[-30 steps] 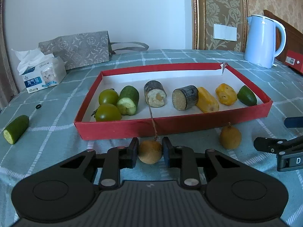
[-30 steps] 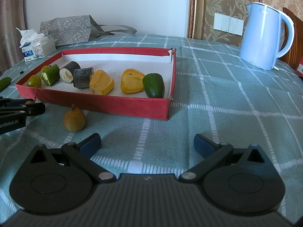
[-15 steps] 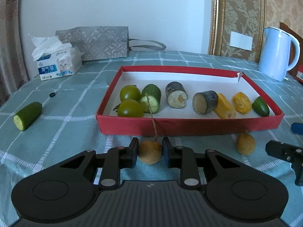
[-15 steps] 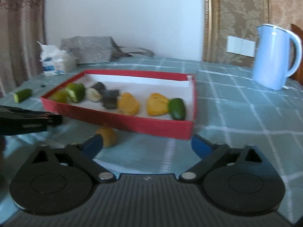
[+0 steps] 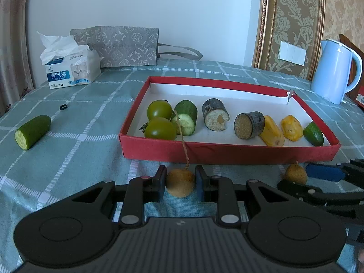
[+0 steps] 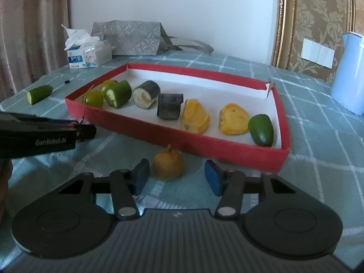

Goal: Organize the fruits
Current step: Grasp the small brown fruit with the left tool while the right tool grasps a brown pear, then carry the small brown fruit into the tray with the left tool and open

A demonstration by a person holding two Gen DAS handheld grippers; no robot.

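My left gripper (image 5: pixel 180 179) is shut on a brown longan (image 5: pixel 180 182) with a long stem, just in front of the red tray (image 5: pixel 227 153). A second longan (image 6: pixel 168 164) lies on the cloth before the tray, between the jaws of my right gripper (image 6: pixel 176 177), which are closing with a gap on each side of the fruit. The tray holds two green tomatoes (image 5: pixel 159 125), a cucumber piece (image 5: pixel 185 117), two dark sugarcane pieces (image 5: pixel 249 125), two yellow jackfruit pieces (image 6: pixel 233 119) and a green piece (image 6: pixel 261 129). A loose cucumber piece (image 5: pixel 33 132) lies at the left.
A tissue box (image 5: pixel 70 70) and a grey paper bag (image 5: pixel 118 45) stand at the back left. A pale blue kettle (image 5: pixel 333 70) stands at the back right. A small black ring (image 5: pixel 64 107) lies on the checked cloth (image 5: pixel 86 136).
My right gripper has moved left to the second longan, and its jaws have narrowed around it. My left gripper has rolled slightly, still holding its longan.
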